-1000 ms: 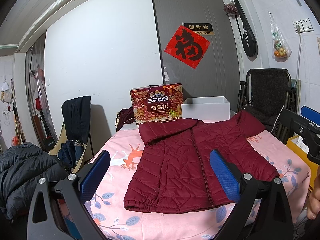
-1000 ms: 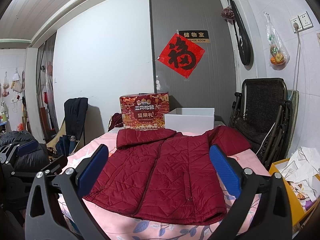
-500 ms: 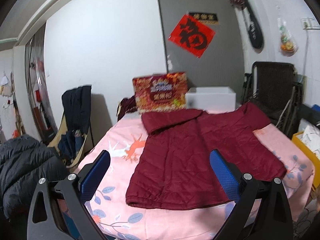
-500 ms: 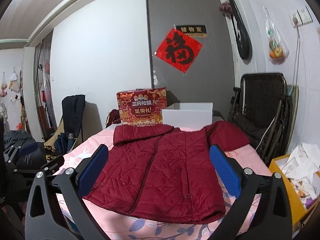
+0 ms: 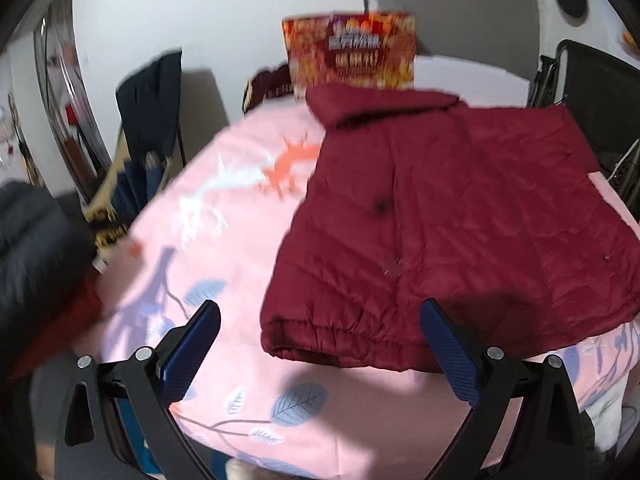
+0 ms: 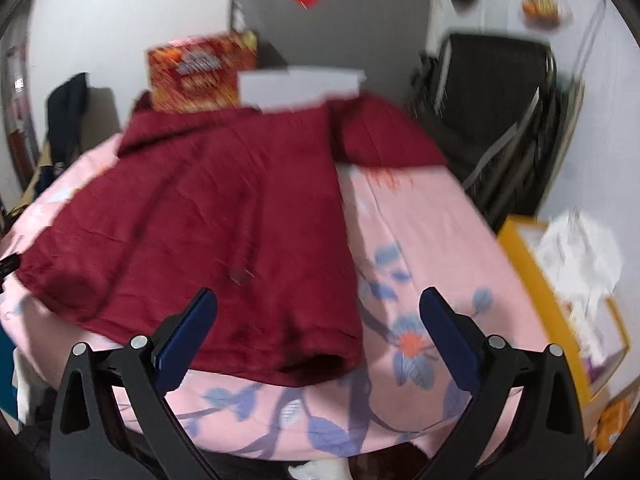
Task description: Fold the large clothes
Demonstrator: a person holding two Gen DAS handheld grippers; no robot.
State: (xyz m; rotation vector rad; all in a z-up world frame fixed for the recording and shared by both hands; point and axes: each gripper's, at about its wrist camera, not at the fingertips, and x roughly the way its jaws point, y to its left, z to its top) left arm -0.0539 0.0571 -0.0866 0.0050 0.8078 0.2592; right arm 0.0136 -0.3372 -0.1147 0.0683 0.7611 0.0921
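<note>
A dark red quilted jacket [image 5: 444,216] lies flat, front up, on a pink patterned bed sheet [image 5: 224,232]; its hem faces me. It also shows in the right wrist view [image 6: 208,216]. My left gripper [image 5: 320,344] is open and empty, hovering just above the jacket's left hem corner. My right gripper [image 6: 316,332] is open and empty, hovering just above the jacket's right hem corner. Both views are motion-blurred.
A red gift box [image 5: 352,54] and a white box [image 6: 300,86] stand at the bed's far end. A black folding chair [image 6: 496,120] and a yellow bin of paper [image 6: 568,280] are to the right. Dark clothes [image 5: 36,240] lie left of the bed.
Both grippers have tilted down and moved closer to the jacket's hem, the left towards its left corner, the right towards its right corner. Both stay open. The jacket has not moved.
</note>
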